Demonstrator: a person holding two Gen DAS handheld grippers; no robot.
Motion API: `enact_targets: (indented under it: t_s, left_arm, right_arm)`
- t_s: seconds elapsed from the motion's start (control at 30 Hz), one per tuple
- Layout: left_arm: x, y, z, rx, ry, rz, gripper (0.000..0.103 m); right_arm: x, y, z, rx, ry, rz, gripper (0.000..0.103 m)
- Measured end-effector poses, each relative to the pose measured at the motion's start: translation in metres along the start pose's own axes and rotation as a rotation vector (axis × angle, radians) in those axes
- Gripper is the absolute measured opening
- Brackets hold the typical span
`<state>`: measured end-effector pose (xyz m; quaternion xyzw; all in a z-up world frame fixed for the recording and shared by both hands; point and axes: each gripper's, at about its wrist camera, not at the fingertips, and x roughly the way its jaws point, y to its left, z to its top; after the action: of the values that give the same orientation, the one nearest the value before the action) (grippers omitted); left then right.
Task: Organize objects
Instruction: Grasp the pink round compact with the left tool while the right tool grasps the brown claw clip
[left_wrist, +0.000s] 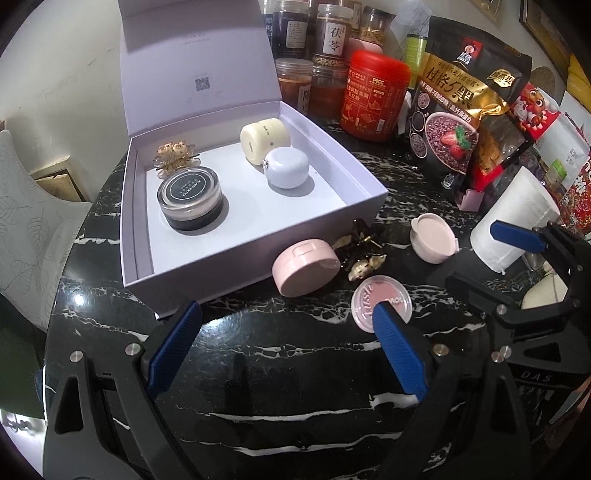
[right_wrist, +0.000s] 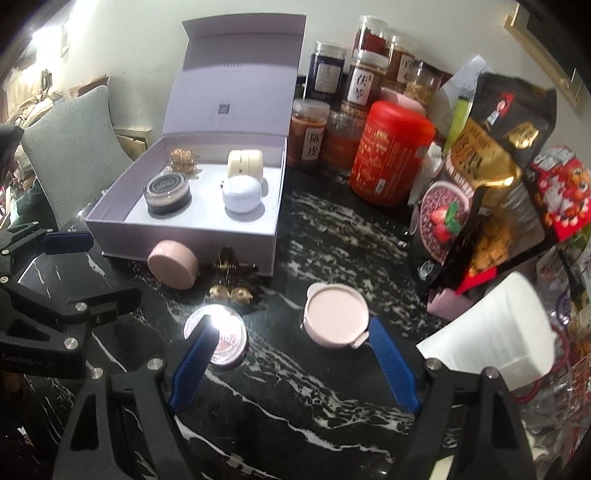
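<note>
An open lilac gift box holds a dark jar, a cream jar, a pale lilac case and a gold ornament. On the black marble table, in front of the box, lie a pink case on its edge, a dark-and-gold hair clip, a clear-lidded pink compact and a pink lidded dish. My left gripper is open above the table, near the compact. My right gripper is open, near the dish and the compact.
Jars of dried goods, a red canister and snack bags crowd the back and right. A white paper roll stands at the right. A grey cushion lies beyond the table's left edge.
</note>
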<state>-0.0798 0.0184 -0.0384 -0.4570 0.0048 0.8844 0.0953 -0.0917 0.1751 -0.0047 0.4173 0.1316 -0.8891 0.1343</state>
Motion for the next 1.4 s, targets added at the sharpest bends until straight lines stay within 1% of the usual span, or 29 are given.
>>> enact_targets:
  t_s: [0.13,0.33,0.43,0.57,1.1,1.2,1.4]
  left_arm:
    - [0.005,0.003,-0.003,-0.008,-0.018,0.005,0.093]
    - [0.014,0.009,-0.008,-0.026,-0.019,-0.029,0.093]
    - [0.016,0.01,-0.01,-0.014,-0.022,-0.019,0.093]
    - [0.02,0.013,-0.01,-0.004,-0.018,-0.002,0.093]
    - [0.025,0.024,-0.006,-0.009,-0.011,-0.006,0.093]
    - [0.027,0.027,-0.005,-0.015,-0.007,-0.006,0.093]
    - [0.029,0.026,-0.004,-0.009,-0.006,-0.009,0.093]
  right_arm:
    - [0.009,0.002,-0.007,0.004,0.006,0.023,0.084]
    - [0.023,0.005,-0.009,0.011,0.013,0.066,0.084]
    - [0.03,0.008,-0.008,0.008,0.014,0.086,0.084]
    - [0.043,0.013,-0.004,-0.002,0.023,0.113,0.084]
    - [0.081,0.029,0.017,-0.047,0.053,0.174,0.084]
    - [0.085,0.03,0.018,-0.044,0.056,0.188,0.079]
    - [0.095,0.028,0.019,-0.027,0.077,0.21,0.06]
